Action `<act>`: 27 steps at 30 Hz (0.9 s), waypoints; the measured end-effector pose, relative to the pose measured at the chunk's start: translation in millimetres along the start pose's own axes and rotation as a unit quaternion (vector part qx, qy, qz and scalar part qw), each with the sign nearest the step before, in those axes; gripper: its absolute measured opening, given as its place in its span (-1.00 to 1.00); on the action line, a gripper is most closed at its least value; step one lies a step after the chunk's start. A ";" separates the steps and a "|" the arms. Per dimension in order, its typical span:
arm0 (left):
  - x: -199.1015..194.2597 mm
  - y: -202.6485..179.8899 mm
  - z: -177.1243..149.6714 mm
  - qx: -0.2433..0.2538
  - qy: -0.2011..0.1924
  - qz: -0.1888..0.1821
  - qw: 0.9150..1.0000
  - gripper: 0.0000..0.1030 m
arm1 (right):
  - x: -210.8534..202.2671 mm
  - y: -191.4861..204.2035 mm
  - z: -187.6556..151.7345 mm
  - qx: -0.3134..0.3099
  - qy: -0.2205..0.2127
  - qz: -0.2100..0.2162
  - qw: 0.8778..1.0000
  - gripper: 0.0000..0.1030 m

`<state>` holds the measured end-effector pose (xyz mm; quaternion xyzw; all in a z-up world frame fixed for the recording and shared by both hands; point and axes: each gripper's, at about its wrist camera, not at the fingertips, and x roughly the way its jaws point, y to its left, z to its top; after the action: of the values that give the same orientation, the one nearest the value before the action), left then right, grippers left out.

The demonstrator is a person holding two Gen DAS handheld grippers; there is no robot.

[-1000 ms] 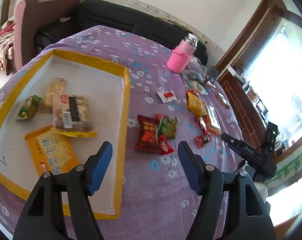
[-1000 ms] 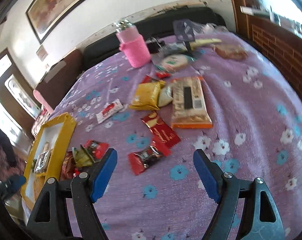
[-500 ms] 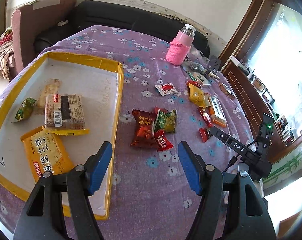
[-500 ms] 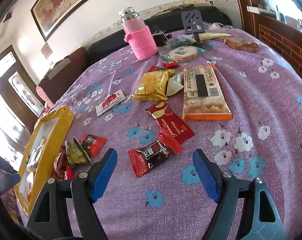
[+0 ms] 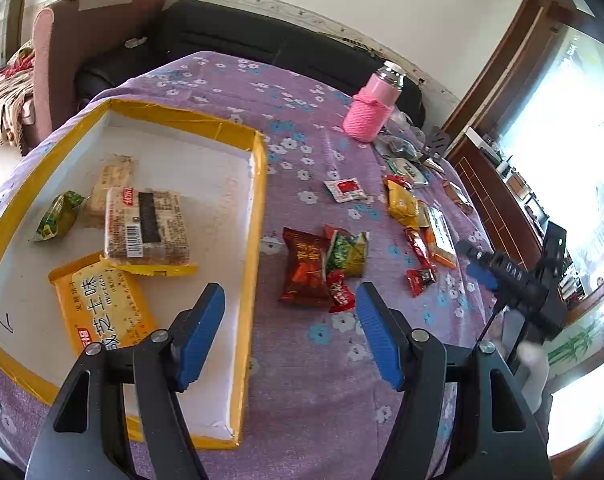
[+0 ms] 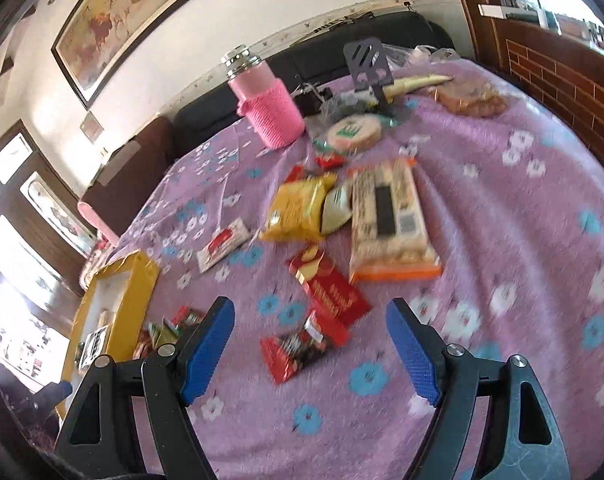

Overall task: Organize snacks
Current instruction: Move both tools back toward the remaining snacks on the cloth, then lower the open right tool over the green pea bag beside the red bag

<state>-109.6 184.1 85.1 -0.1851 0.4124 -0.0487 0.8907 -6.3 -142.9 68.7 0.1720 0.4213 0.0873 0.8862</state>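
Note:
A yellow-rimmed white tray [image 5: 257, 216] on the purple floral cloth holds several snack packs, among them an orange biscuit pack [image 5: 101, 304]. My left gripper [image 5: 289, 332] is open and empty above the tray's right rim, just short of a dark red pack [image 5: 304, 268], a green pack [image 5: 348, 254] and a small red candy [image 5: 340, 292]. My right gripper [image 6: 310, 348] is open and empty over a small red-black candy [image 6: 297, 352]. Beyond it lie a red pack [image 6: 328, 288], a yellow pack [image 6: 297, 210] and a long cracker pack [image 6: 388, 224]. The tray shows at the left in the right wrist view [image 6: 137, 276].
A pink-sleeved bottle [image 6: 267, 106] stands at the table's far side, with a round biscuit pack [image 6: 354, 132], a black phone stand [image 6: 368, 66] and a bread bag [image 6: 472, 100] near it. A white-red sachet [image 5: 346, 189] lies between tray and snacks. A black sofa [image 5: 261, 46] is behind.
My left gripper has dropped closer to the dark red and green packs. My right gripper has moved forward over the red-black candy; its view is blurred by motion. Both stay open.

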 end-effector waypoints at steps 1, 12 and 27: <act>1.0 1.8 -0.5 -0.004 0.002 -0.002 1.000 0.31 | 1.2 0.0 5.2 0.001 -0.003 -0.005 1.000 0.58; 16.7 -15.0 -6.4 0.026 0.022 -0.005 0.999 0.31 | 47.1 14.9 2.7 -0.041 0.029 -0.003 0.999 0.56; -14.9 46.3 -2.3 -0.037 -0.017 -0.002 0.999 0.31 | 38.9 74.7 -14.5 -0.102 0.035 0.040 0.993 0.57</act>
<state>-124.1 230.0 77.3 -0.2200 0.3980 -0.0321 0.8901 6.2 -58.8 60.6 0.0939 0.4339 0.1715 0.8795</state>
